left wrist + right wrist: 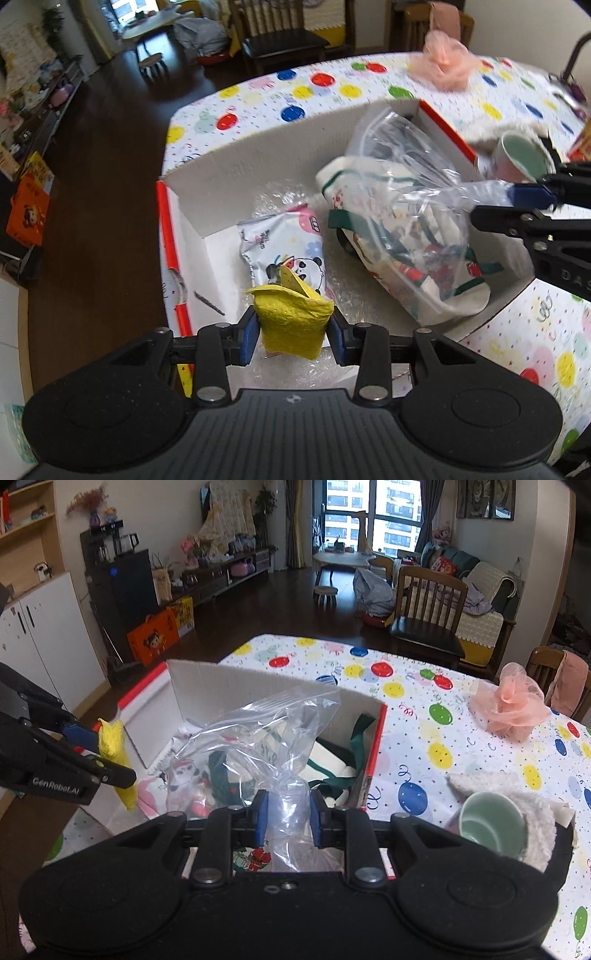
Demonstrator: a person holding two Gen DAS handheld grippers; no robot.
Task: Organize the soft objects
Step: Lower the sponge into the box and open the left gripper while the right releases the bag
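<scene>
An open cardboard box (207, 177) with red edges sits on the table; it also shows in the right wrist view (207, 686). My left gripper (291, 332) is shut on a yellow cloth (291, 321) held over the box's near side; the cloth also shows in the right wrist view (114, 753). My right gripper (286, 819) is shut on the gathered end of a clear plastic bag (266, 738) holding a printed fabric item, over the box's right half; the bag (406, 236) also shows in the left wrist view. A panda-print packet (288, 247) lies on the box floor.
A pink mesh pouf (511, 705) lies at the table's far right. A green cup (491, 823) rests on its side in white fleece (517, 794) right of the box. The balloon-print tablecloth (406, 701) covers the table. A wooden chair (428, 613) stands beyond it.
</scene>
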